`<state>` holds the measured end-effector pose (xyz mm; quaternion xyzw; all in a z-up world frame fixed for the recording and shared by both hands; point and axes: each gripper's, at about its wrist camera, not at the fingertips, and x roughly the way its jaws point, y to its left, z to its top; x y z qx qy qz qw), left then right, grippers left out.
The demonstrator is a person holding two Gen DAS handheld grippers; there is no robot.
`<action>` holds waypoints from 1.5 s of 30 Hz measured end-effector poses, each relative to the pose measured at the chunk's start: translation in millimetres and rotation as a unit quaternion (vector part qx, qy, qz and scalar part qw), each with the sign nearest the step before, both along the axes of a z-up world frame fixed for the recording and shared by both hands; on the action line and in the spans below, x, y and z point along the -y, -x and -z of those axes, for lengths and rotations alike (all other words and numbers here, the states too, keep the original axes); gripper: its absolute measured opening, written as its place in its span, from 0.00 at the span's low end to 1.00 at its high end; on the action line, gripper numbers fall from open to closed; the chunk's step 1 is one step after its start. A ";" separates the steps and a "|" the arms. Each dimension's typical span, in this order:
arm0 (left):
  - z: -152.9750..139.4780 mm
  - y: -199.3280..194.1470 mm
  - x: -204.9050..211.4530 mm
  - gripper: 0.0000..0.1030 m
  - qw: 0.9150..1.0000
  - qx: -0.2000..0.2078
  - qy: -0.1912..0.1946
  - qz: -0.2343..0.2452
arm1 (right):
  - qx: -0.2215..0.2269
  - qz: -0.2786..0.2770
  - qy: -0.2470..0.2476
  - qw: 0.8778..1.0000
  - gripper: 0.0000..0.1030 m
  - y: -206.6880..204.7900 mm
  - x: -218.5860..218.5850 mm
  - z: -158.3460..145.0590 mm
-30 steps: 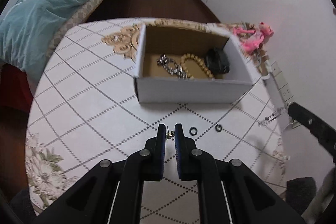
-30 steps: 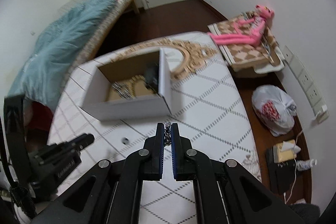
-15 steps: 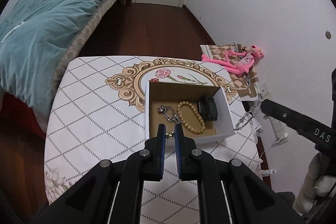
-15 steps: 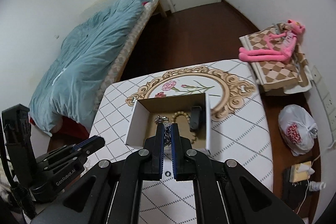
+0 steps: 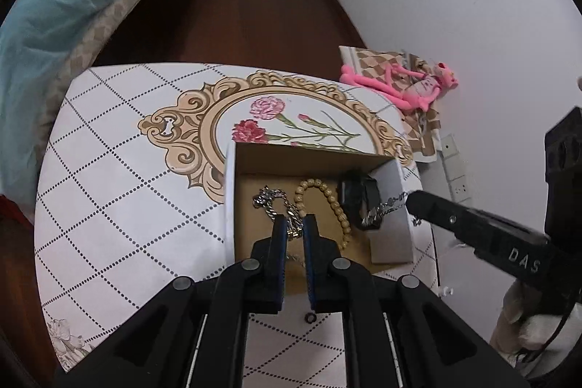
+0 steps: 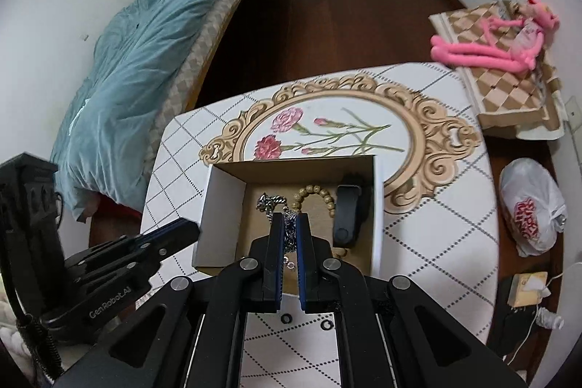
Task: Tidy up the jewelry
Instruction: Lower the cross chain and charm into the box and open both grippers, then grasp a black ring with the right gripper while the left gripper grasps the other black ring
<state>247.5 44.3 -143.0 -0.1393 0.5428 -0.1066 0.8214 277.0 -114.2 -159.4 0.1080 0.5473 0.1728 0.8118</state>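
Left wrist view: left claw [image 5: 294, 227] is hovering over the cardboard box [image 5: 228, 202], fingers narrowly apart, pinching a small gold earring [image 5: 292, 234]. Right claw [image 6: 290, 225] is clamping a silver chain [image 5: 388, 203], dangling it into the box beside the bead bracelet [image 6: 315, 191] and black watch [image 6: 346, 215]. Two black rings [image 6: 306, 321] are lying on the table [image 6: 436, 242].

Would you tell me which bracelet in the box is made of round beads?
The tan beaded bracelet, lying mid-box between the silver chain and the black watch; the chain has metal links.
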 end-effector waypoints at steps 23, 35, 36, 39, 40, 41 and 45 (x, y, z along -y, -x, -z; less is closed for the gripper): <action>-8.4 7.9 -22.9 0.98 0.986 0.046 -0.143 -0.075 | 0.005 0.016 0.115 0.993 0.84 -13.3 -3.9 11.2; -16.1 46.4 -6.2 0.99 0.978 0.071 -0.179 -0.081 | 0.044 0.054 0.205 0.976 0.95 39.8 4.8 18.3; -20.1 50.4 -5.0 0.99 0.977 0.076 -0.179 -0.083 | 0.048 0.055 0.205 0.976 0.95 43.6 4.2 15.7; -34.2 63.2 -1.8 0.99 0.976 0.092 -0.179 -0.085 | 0.066 0.059 0.200 0.976 0.95 58.9 4.5 1.6; -38.7 67.6 -1.4 0.99 0.975 0.097 -0.182 -0.088 | 0.073 0.061 0.199 0.975 0.95 64.1 4.9 -3.9; -44.1 72.3 0.0 0.99 0.973 0.104 -0.186 -0.089 | 0.078 0.062 0.199 0.975 0.96 68.7 4.7 -8.2; -63.1 91.6 4.6 0.99 0.968 0.128 -0.194 -0.098 | 0.106 0.071 0.196 0.972 0.96 90.0 8.7 -30.0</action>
